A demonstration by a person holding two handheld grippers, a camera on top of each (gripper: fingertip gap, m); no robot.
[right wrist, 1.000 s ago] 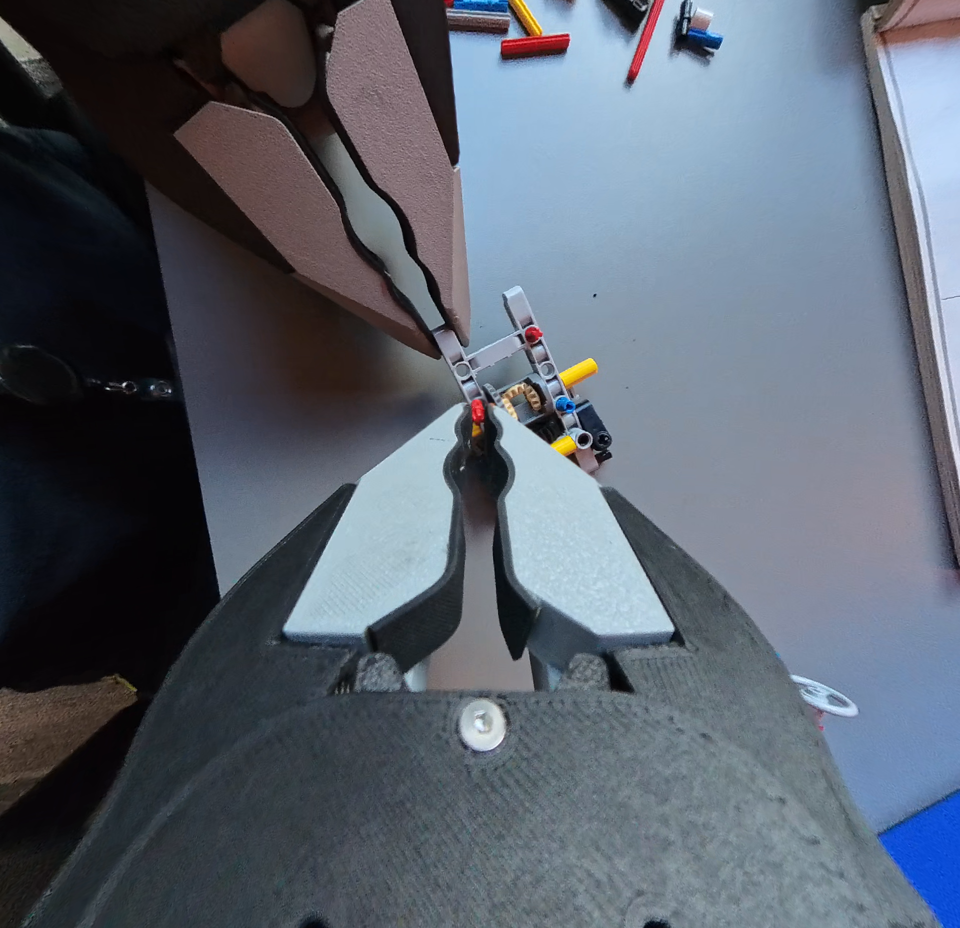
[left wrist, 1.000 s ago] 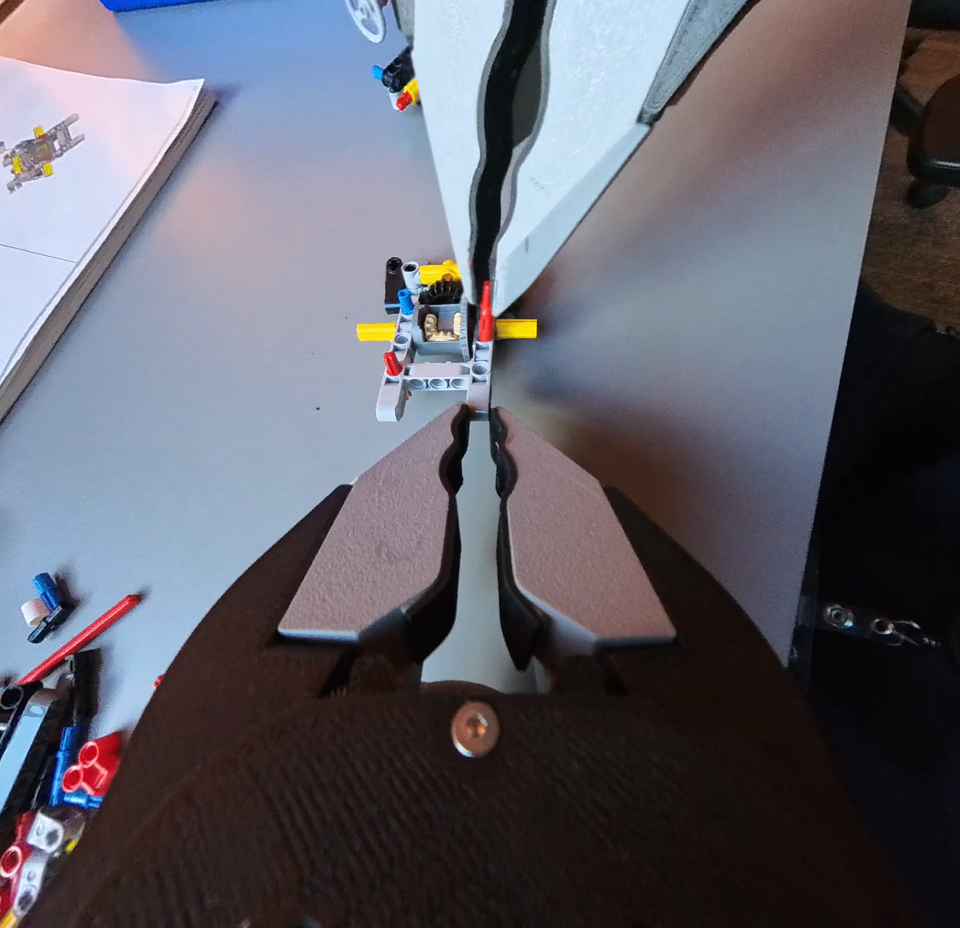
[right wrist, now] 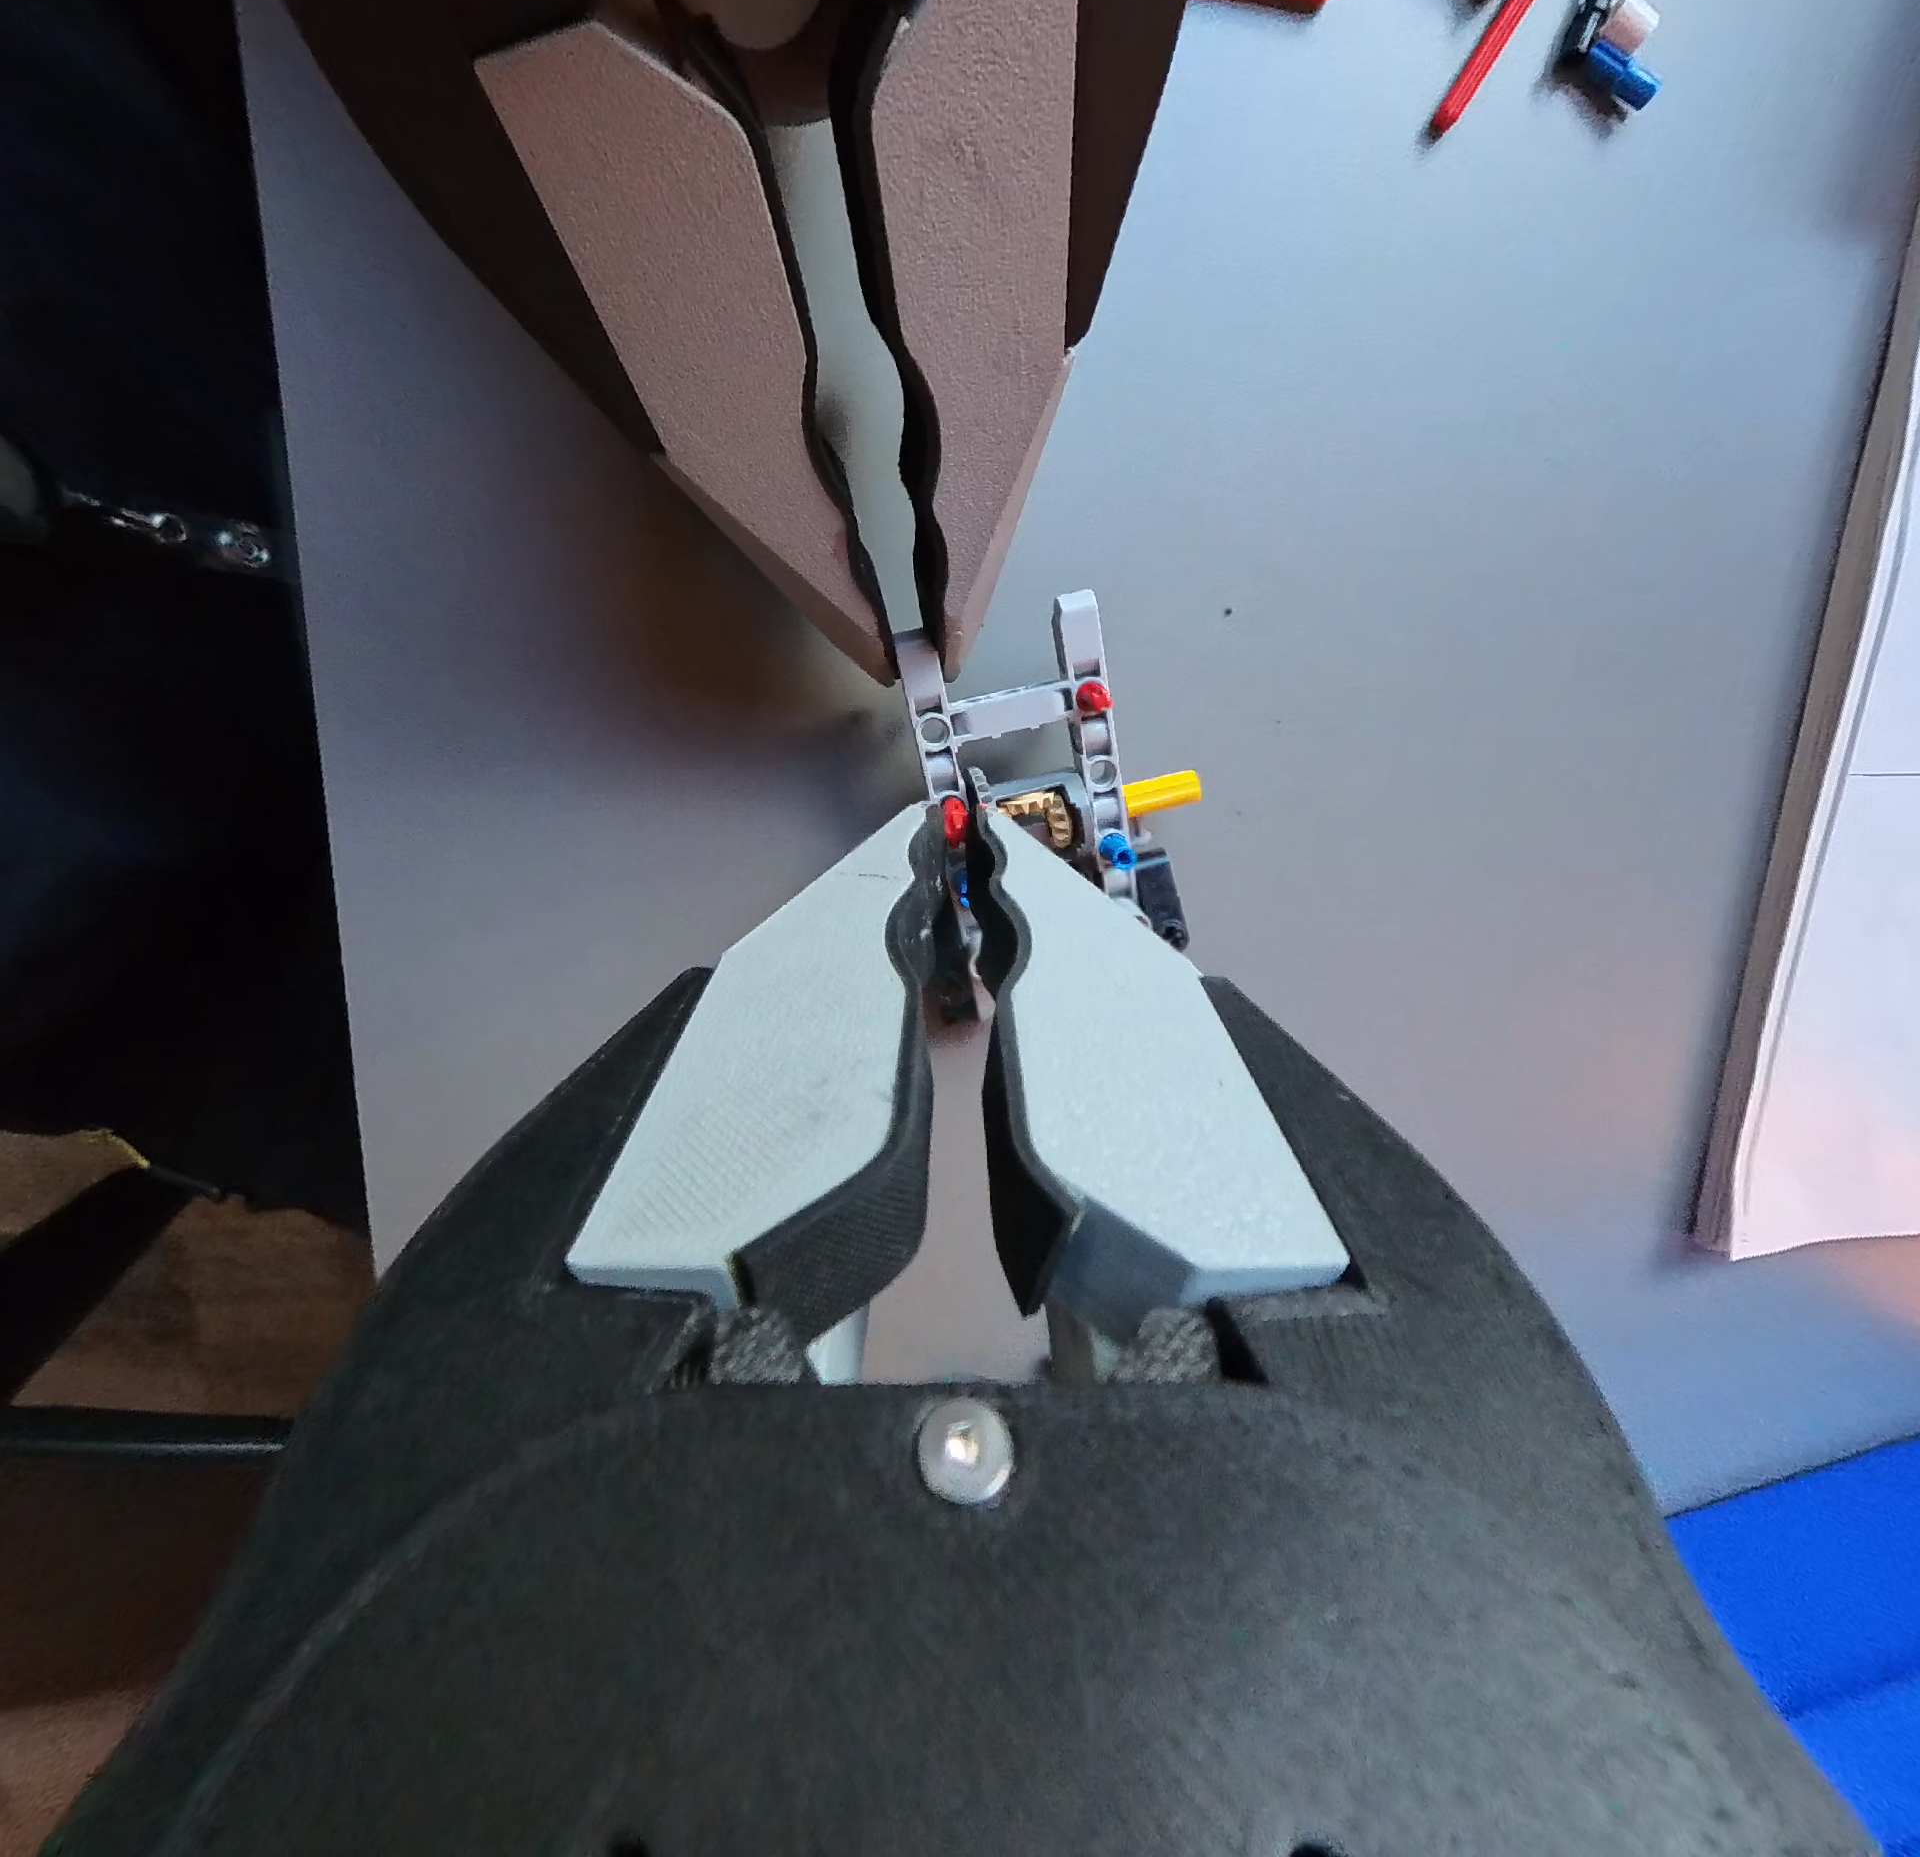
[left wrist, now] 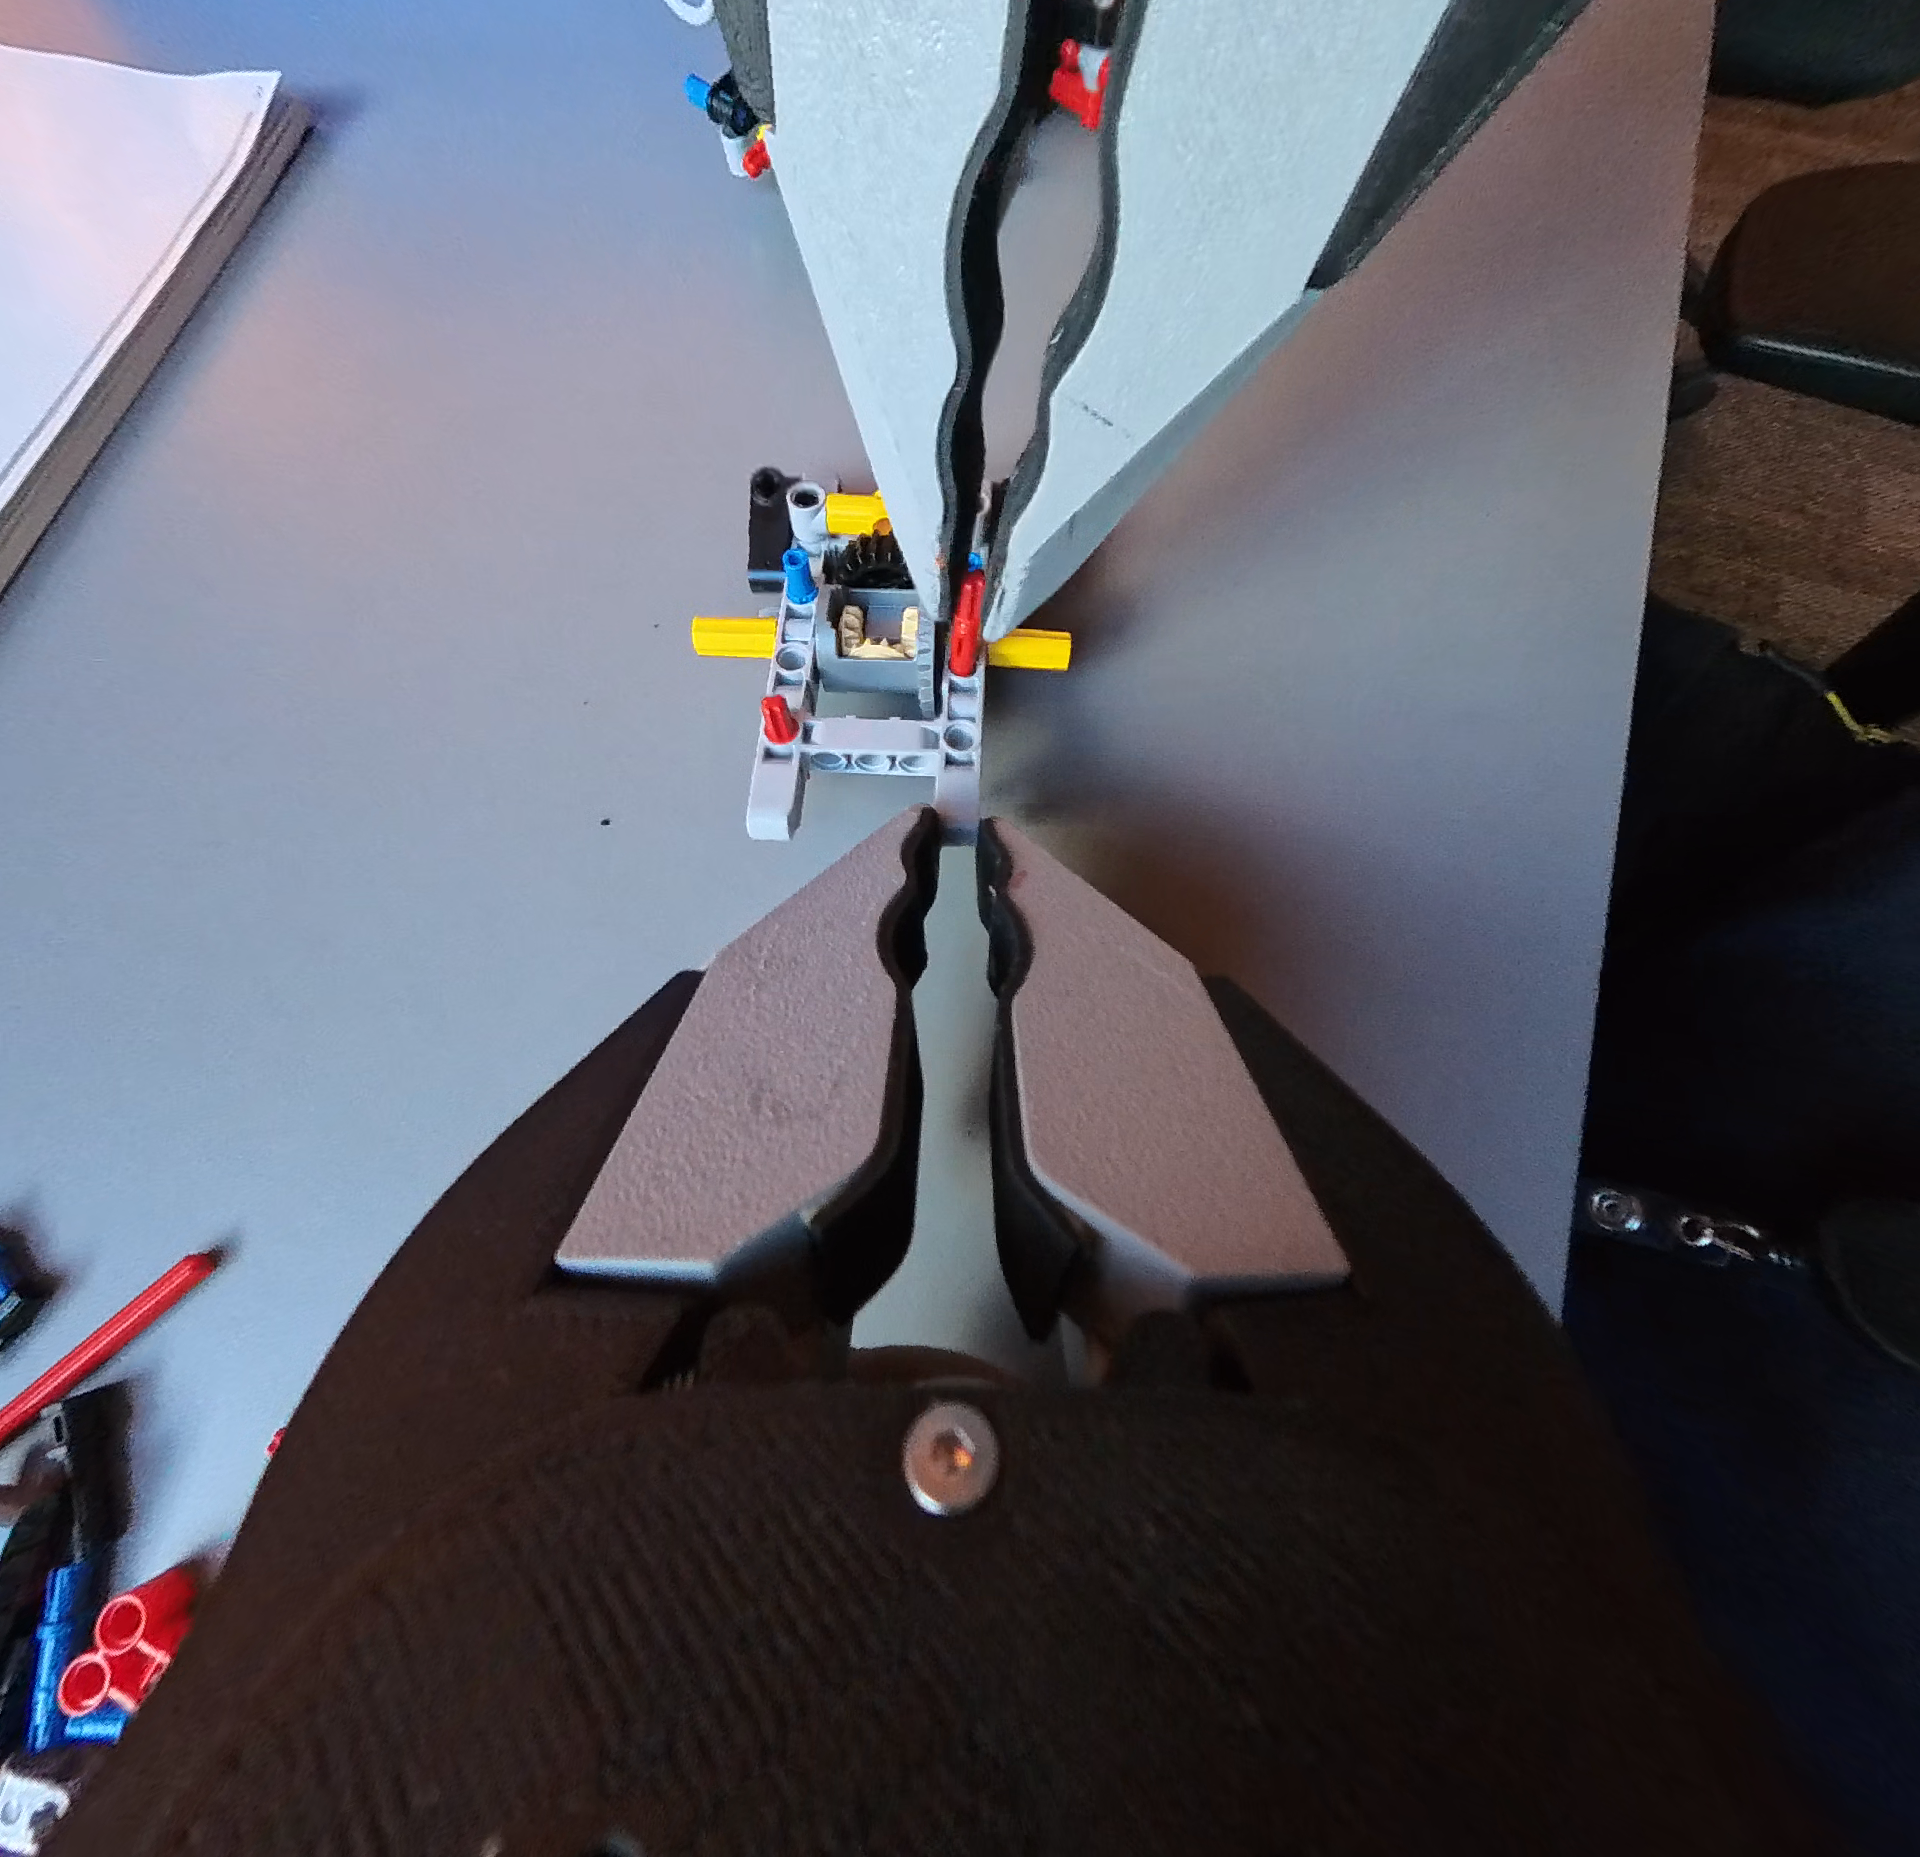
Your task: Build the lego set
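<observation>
Left gripper point(left wrist: 956, 831) clamps the grey brick frame point(left wrist: 873, 737), right gripper point(right wrist: 961, 831) pinches its red pin point(right wrist: 953, 818); only the right wrist view shows a blue mat point(right wrist: 1808, 1599)

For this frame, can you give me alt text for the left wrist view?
The left gripper clamps the near end of a grey brick frame on a grey table, while the right gripper opposite pinches a red pin on it.
</observation>
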